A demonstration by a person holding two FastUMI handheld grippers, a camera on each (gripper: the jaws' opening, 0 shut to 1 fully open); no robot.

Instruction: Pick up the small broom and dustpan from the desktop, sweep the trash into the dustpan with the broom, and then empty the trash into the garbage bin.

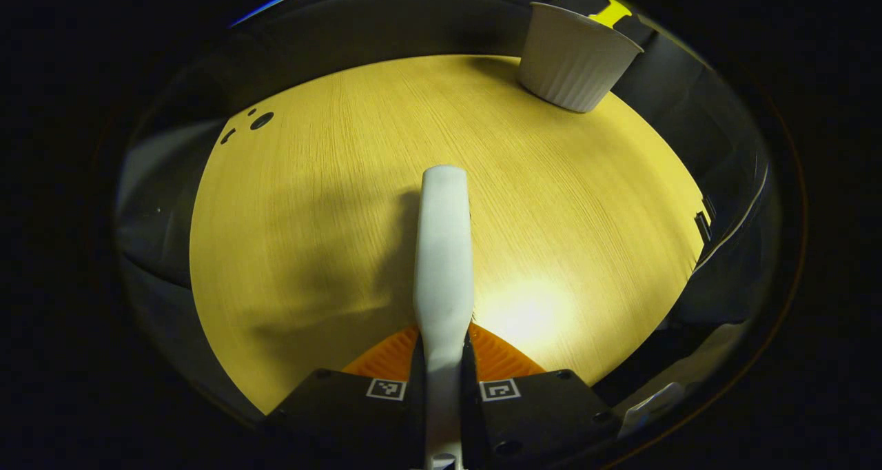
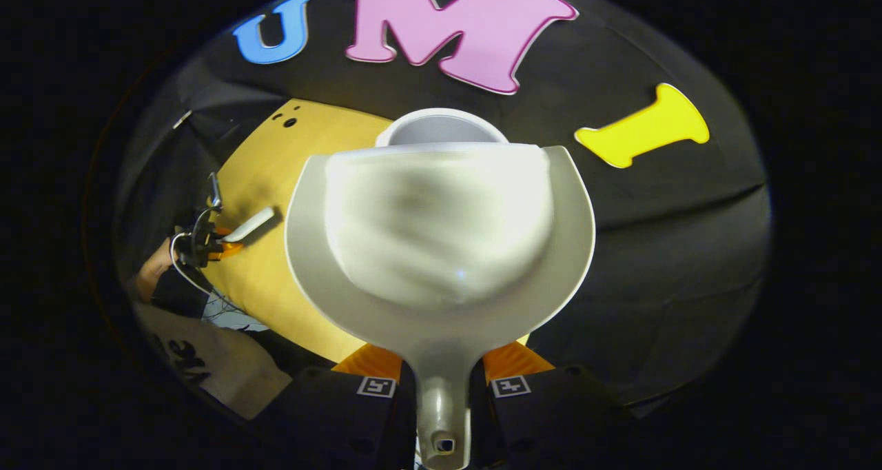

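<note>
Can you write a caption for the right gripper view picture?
The right gripper holds the dustpan tipped up in front of the white garbage bin.

White broom (image 1: 443, 249) clamped upright-forward between left gripper (image 1: 442, 360) fingers, handle end pointing out over bench (image 1: 310, 236). Pale grey dustpan (image 2: 441, 236) held by its handle in right gripper (image 2: 441, 380), pan raised and tipped toward white ribbed bin (image 1: 575, 56); bin rim (image 2: 441, 122) just behind pan's front edge.

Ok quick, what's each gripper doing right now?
Left gripper: shut on the broom handle.
Right gripper: shut on the dustpan, held by its handle above the garbage bin.
</note>
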